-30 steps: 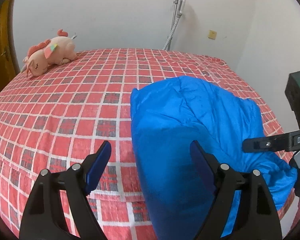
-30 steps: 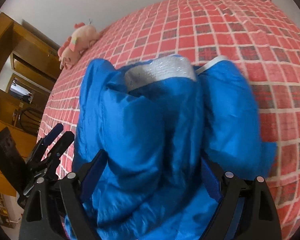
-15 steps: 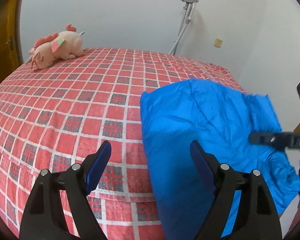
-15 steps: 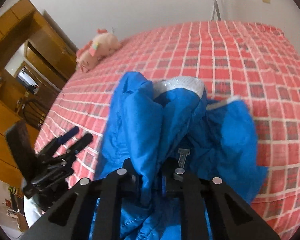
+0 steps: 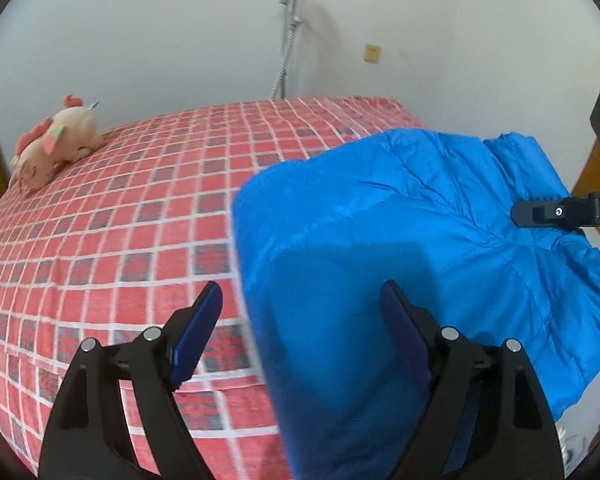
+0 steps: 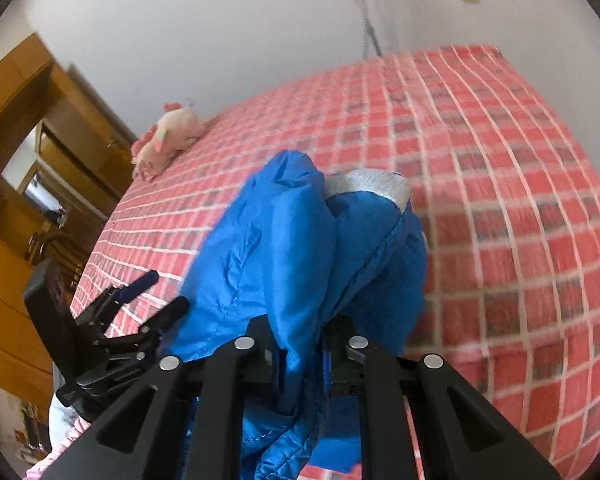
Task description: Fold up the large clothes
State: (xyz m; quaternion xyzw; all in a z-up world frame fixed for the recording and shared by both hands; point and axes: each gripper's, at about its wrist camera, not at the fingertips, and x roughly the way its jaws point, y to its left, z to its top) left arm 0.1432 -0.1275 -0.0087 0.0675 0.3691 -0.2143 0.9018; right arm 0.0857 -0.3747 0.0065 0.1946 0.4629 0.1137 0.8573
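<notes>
A large blue puffer jacket [image 5: 380, 220] lies on the near right part of the red checked bed [image 5: 120, 220]. My left gripper [image 5: 300, 292] hovers open above the jacket's left edge, its blue pads apart and touching nothing. My right gripper [image 6: 300, 344] is shut on a bunched fold of the jacket [image 6: 268, 248], which rises from the bed [image 6: 500, 200] into its jaws. The silver lining [image 6: 368, 184] shows at the collar. In the left wrist view the right gripper [image 5: 540, 212] pinches the jacket's right side. The left gripper [image 6: 156, 296] shows in the right wrist view beside the jacket.
A pink plush toy [image 5: 56, 148] lies at the bed's far left corner, by the white wall. A metal crutch [image 5: 288, 40] leans on that wall. Wooden cupboards [image 6: 20, 120] stand to the left of the bed. The bed's front edge is close below both grippers.
The right gripper's jaws went from open around the jacket to shut on it, then pulled the fabric up and back. The left gripper, still open, shifted along the jacket's left edge.
</notes>
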